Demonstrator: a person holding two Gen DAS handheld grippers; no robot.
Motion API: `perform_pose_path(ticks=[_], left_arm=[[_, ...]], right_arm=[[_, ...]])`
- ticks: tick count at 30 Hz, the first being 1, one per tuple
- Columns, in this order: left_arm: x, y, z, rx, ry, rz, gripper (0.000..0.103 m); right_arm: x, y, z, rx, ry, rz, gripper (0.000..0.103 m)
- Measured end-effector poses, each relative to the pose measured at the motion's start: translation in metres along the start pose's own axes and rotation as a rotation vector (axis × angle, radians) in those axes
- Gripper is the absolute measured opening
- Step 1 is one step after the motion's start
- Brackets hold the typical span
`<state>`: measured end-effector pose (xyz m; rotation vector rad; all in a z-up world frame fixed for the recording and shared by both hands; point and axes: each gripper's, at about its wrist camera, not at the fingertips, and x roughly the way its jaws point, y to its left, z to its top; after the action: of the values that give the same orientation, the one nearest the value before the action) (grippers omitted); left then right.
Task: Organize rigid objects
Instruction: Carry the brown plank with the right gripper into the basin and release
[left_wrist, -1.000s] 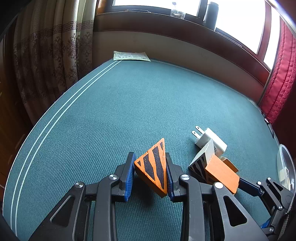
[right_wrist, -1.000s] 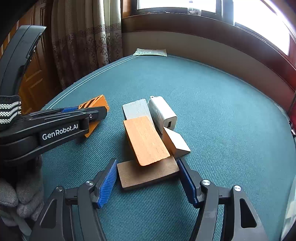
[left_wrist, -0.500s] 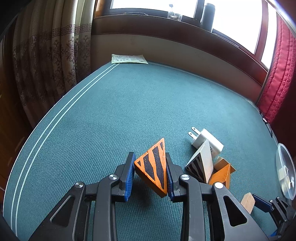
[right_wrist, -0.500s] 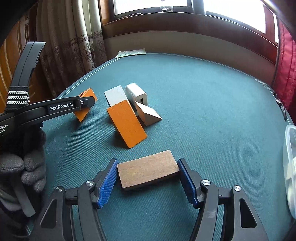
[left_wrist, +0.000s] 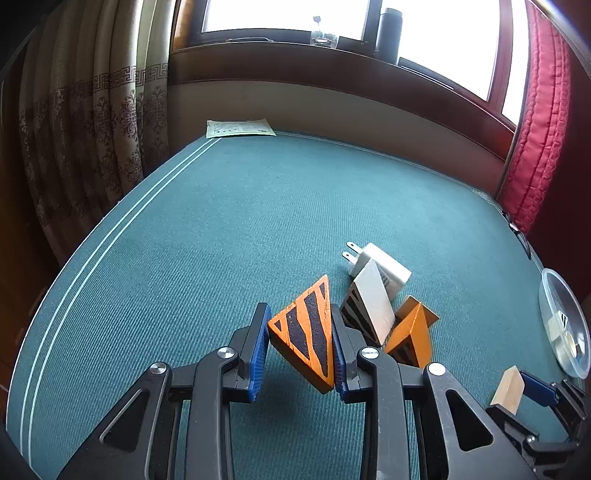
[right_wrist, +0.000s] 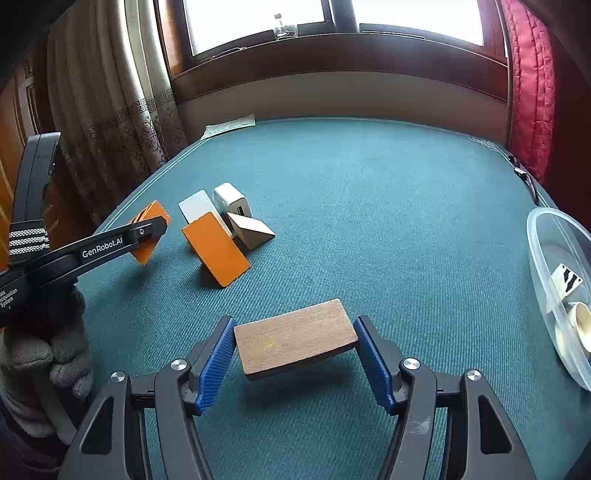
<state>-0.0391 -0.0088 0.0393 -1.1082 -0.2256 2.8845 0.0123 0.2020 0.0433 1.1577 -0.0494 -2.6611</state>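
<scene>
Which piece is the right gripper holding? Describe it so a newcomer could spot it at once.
On the green table, look near the front edge, away from the cluster of wedges and the charger at the left. There the right gripper clamps a flat brown board by its short ends. It is the only plain, unpainted rectangular slab; its neighbours are orange, white or wedge-shaped.

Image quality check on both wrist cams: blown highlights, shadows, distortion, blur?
Left wrist: window blown out white, table edge stripes bowed by fisheye, striped wedge sharp. Right wrist: same window clipping, soft shadow under the held board, no motion blur, bowl stretched at the frame edge.
</scene>
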Motion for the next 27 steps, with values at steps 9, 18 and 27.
perform_pose_path(ticks=[9,18,27], left_arm=[[-0.019,-0.015,-0.010,0.023,-0.023,-0.014,0.031],[-0.043,-0.037,-0.010,0.060,-0.055,-0.066,0.031],[-0.049,-0.069,-0.014,0.127,-0.044,-0.116,0.031]], right_arm=[[-0.019,-0.023,-0.002,0.067,-0.045,-0.023,0.068],[-0.041,-0.046,0.001,0.121,-0.100,-0.060,0.068],[-0.062,-0.071,0.001,0.157,-0.148,-0.109,0.068]])
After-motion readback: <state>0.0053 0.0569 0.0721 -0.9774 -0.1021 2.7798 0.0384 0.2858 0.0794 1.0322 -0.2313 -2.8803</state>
